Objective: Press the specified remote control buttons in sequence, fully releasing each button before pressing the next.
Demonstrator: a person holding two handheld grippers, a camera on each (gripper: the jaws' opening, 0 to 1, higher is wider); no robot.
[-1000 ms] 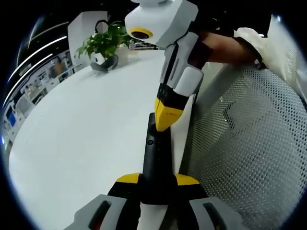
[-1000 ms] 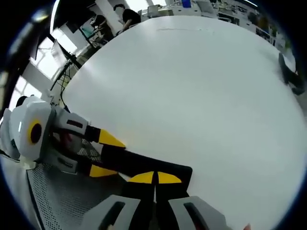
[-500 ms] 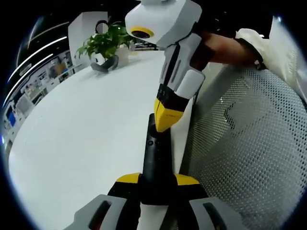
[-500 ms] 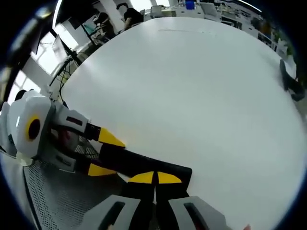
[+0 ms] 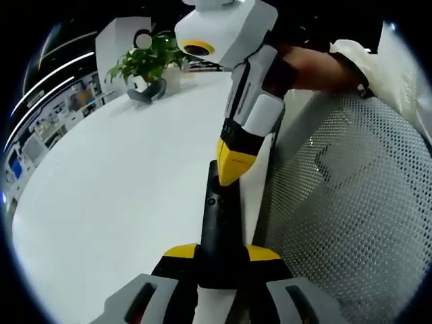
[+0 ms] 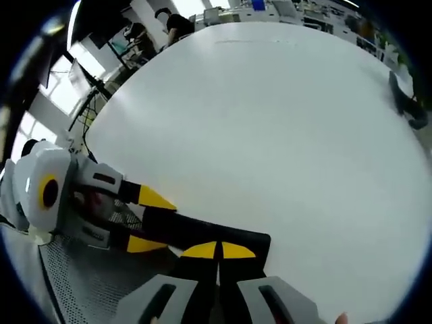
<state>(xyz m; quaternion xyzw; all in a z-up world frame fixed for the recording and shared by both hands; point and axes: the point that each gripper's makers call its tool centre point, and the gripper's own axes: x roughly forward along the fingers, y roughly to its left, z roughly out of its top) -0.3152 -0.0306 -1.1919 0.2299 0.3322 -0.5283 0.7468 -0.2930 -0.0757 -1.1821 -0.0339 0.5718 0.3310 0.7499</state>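
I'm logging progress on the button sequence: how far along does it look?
Done: the left gripper clamps the black remote at the white table edge. In hand: the right gripper, shut, has its tips on the remote's top. Which presses remain can't be told.

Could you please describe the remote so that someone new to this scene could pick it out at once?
Start at the white table and go to its edge beside the mesh chair. The remote is the slim black bar there, clamped in the left tool, with the right tool pressing its top; nothing else nearby is black and elongated.
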